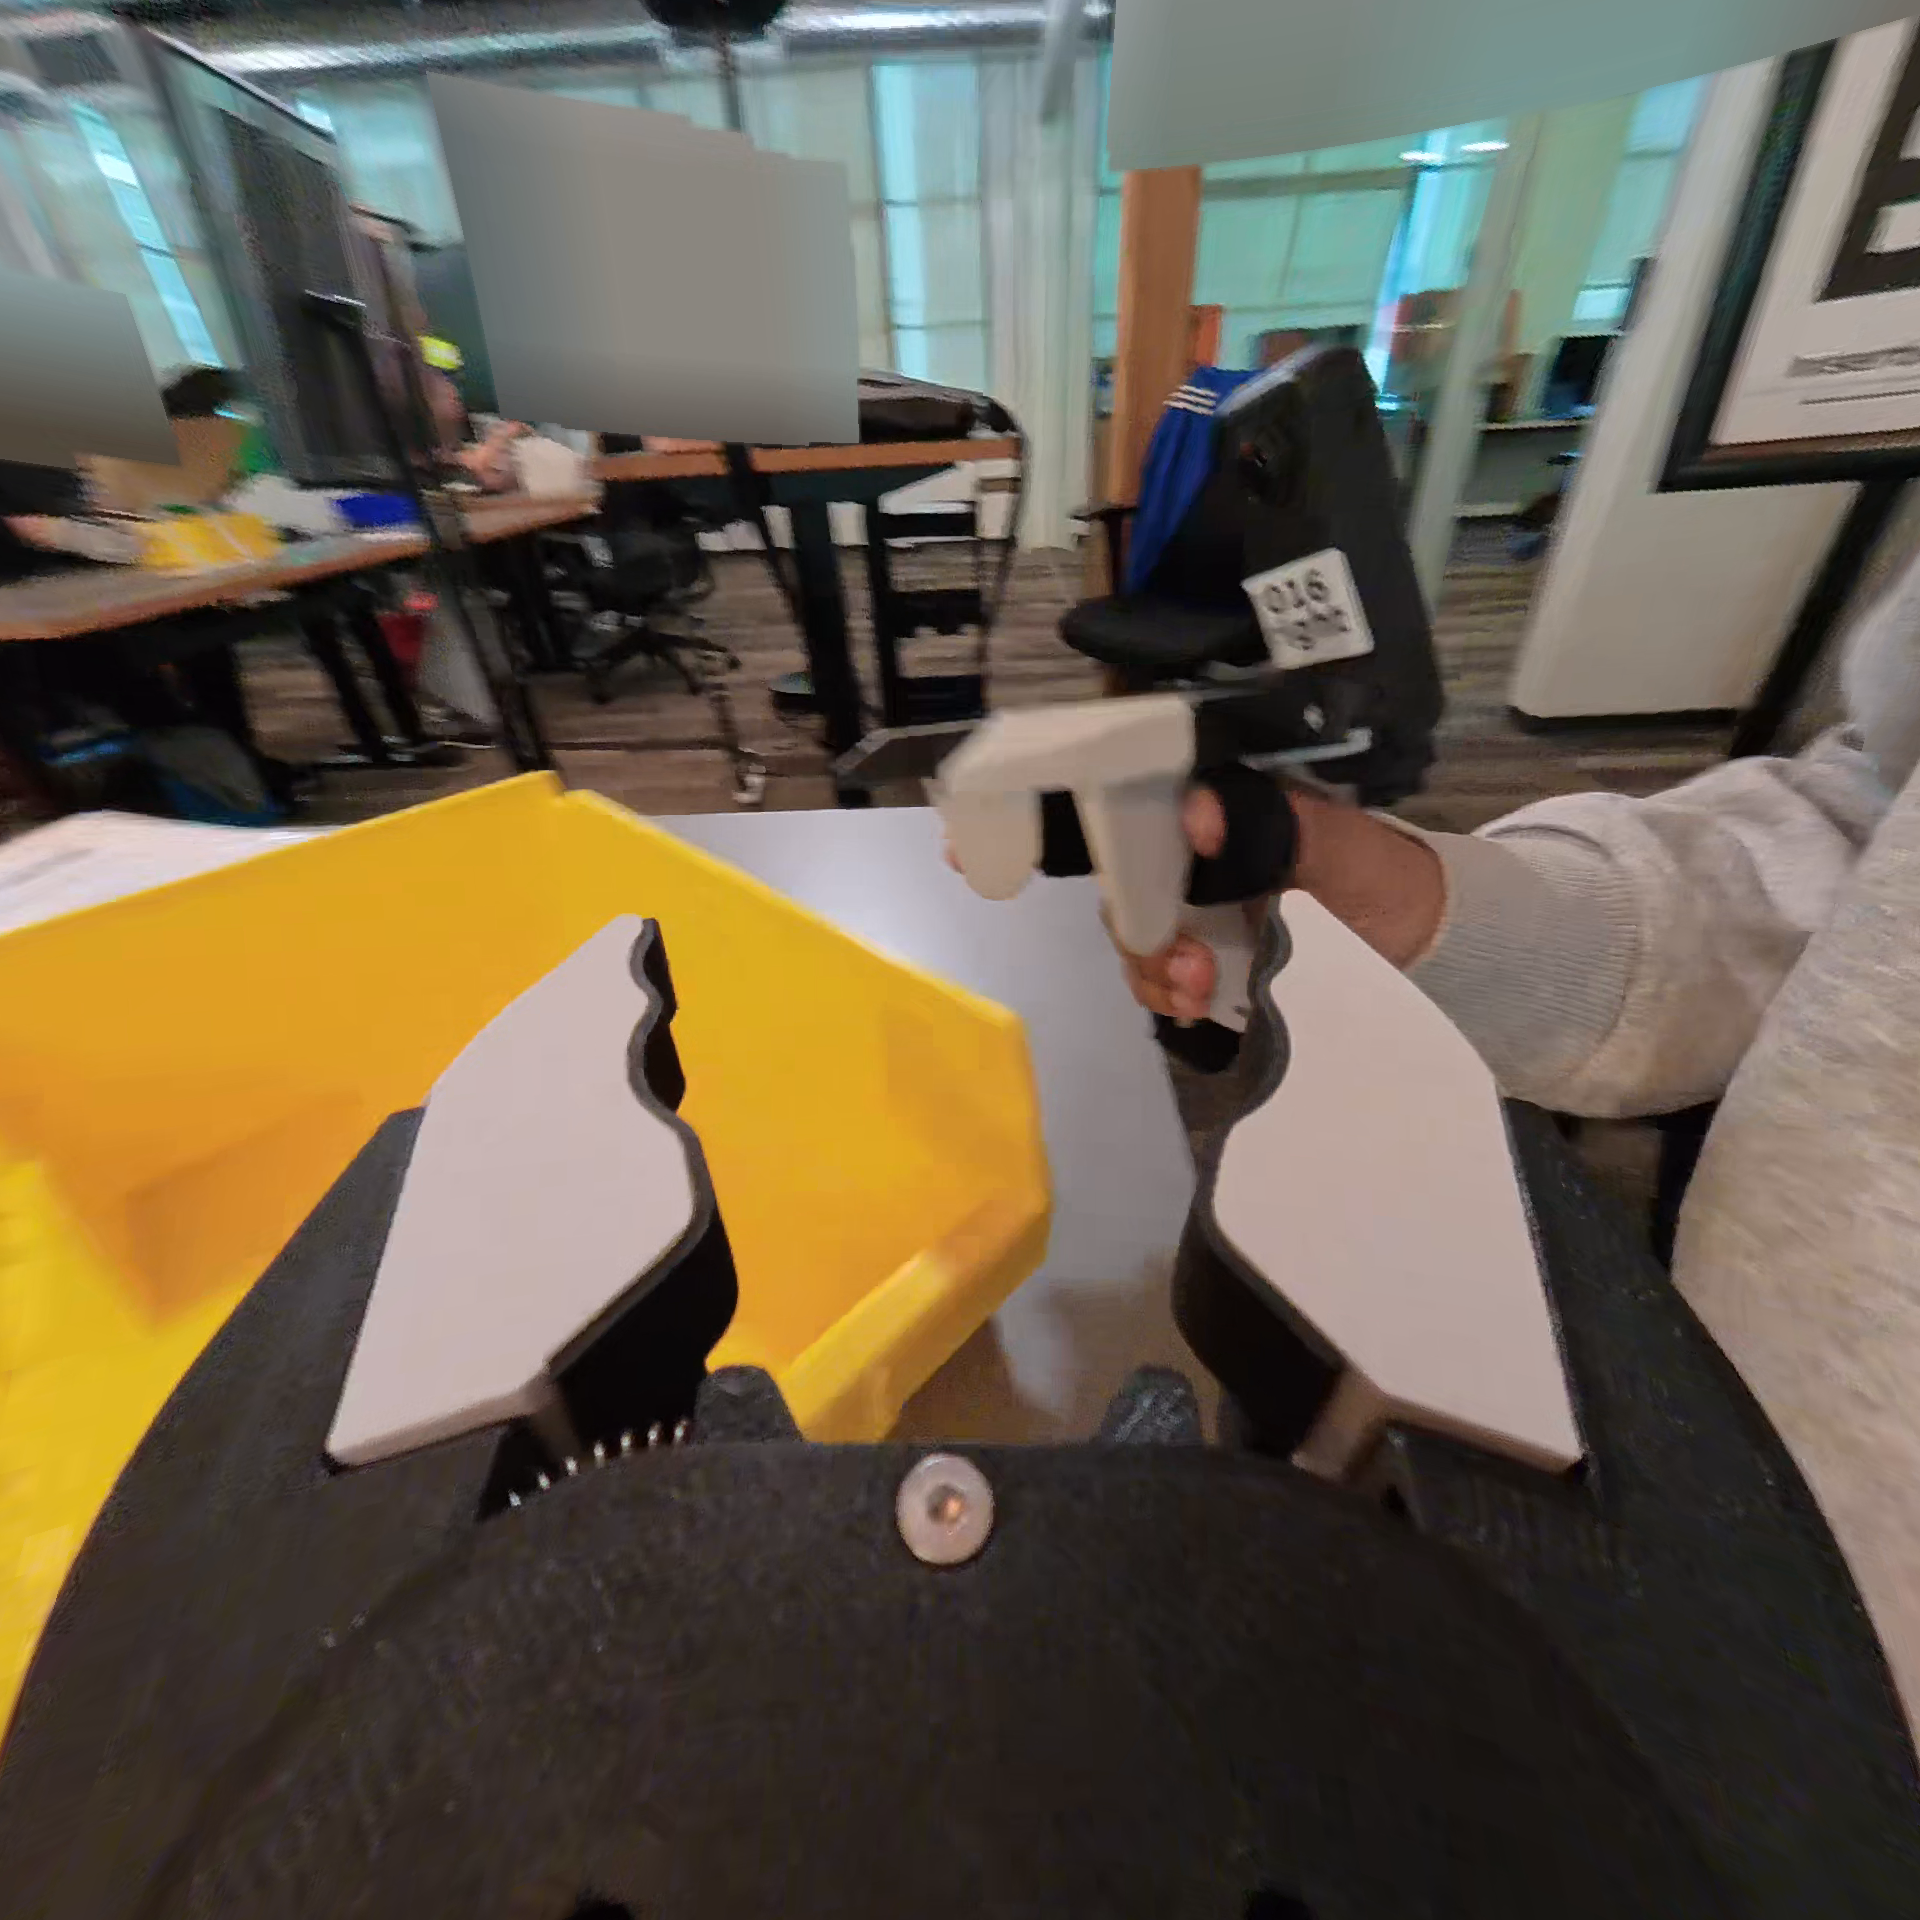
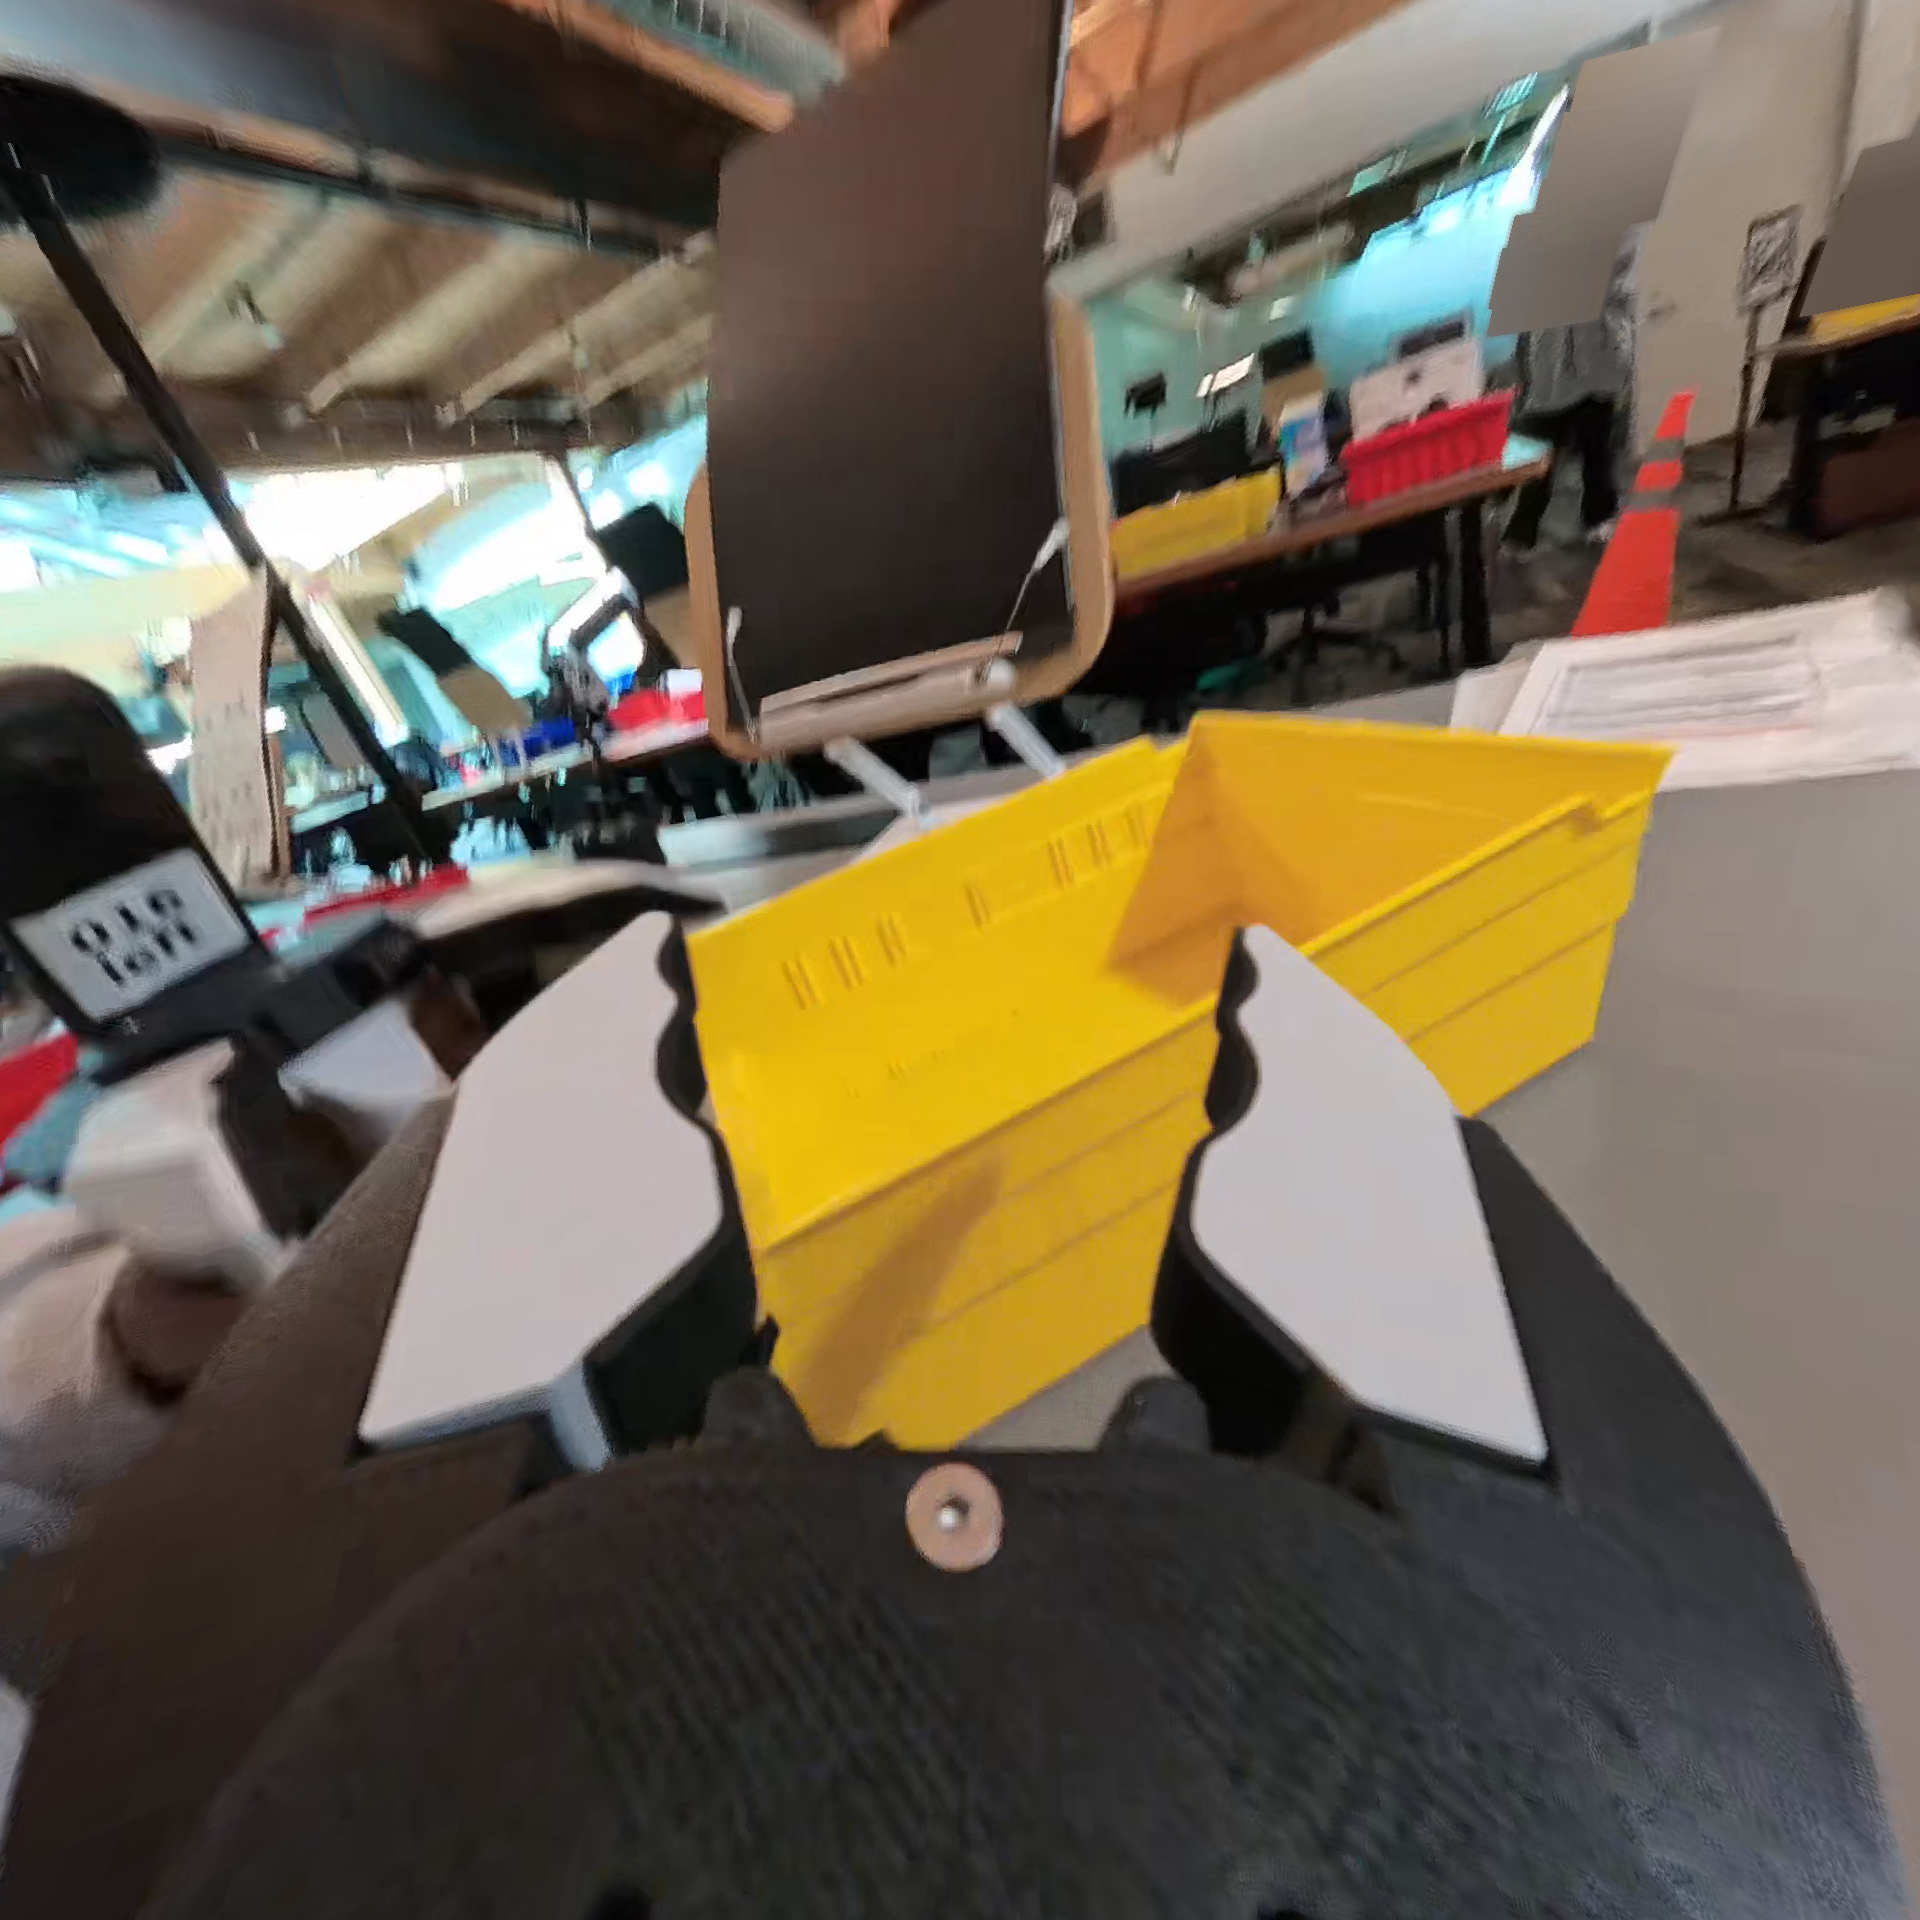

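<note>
Left wrist view: left gripper hangs over the near corner of the yellow bin, fingers wide apart and holding nothing. Its left finger lies over the bin's hollow, its right finger over bare grey desk; whether either touches anything cannot be told. Ahead and to the right of the fingers, a hand in a grey sleeve grips the handle of the other tool. Right wrist view: right gripper faces the bin from outside, fingers likewise wide apart and empty, the bin's ribbed side wall filling the gap between them, close to the palm. No contact is visible. Bin looks empty in the part that shows. Papers lie on the desk beyond and right of the fingers. Both views are blurred. Judgement: any grasp on the bin would go best on the top rim, fingers squarely astride the wall, closing only once steady.
</note>
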Tool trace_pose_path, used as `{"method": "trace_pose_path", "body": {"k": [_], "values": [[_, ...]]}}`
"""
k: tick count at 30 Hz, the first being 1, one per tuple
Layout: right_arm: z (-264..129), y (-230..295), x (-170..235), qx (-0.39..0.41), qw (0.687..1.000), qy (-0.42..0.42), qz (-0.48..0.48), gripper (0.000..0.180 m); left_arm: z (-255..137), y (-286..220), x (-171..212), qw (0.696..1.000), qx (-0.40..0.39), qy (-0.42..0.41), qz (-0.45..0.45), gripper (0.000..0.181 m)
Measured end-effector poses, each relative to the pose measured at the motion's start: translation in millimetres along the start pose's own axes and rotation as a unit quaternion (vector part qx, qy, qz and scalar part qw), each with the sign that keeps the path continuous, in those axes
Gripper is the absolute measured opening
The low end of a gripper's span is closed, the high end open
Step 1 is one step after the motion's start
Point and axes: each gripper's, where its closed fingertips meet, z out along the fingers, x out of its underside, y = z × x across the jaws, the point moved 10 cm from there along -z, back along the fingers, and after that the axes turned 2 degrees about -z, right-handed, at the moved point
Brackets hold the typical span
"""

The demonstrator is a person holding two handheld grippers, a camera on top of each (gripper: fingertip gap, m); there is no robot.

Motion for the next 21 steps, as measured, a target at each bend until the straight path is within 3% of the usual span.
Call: {"method": "trace_pose_path", "body": {"k": [5, 7, 9, 12, 15, 20, 21], "values": [[32, 43, 44, 0.02, 0.988, 0.148, -0.046, 0.139, -92, 27, 13, 0.985, -0.17, -0.029, -0.005, 0.132], [41, 48, 57, 0.065, 0.973, 0.198, -0.104, 0.141, -121, 34, 25, 0.973, -0.223, -0.049, -0.021, 0.146], [46, 38, 59, 0.092, 0.965, 0.218, -0.112, 0.127, -139, 39, 29, 0.968, -0.234, -0.07, -0.06, 0.146], [44, 8, 52, 0.101, 0.971, 0.2, -0.079, 0.088, -144, 54, 29, 0.962, -0.218, -0.09, -0.138, 0.147], [42, -33, 38, 0.139, 0.971, 0.192, -0.043, 0.047, -143, 55, 37, 0.96, -0.223, -0.073, -0.154, 0.147], [25, -107, 11, 0.197, 0.964, 0.175, -0.033, 0.005, -133, 44, 39, 0.964, -0.174, -0.07, -0.191, 0.147], [21, -120, 7, 0.205, 0.964, 0.169, -0.033, 0.005, -132, 44, 39, 0.965, -0.171, -0.063, -0.187, 0.147]]}}
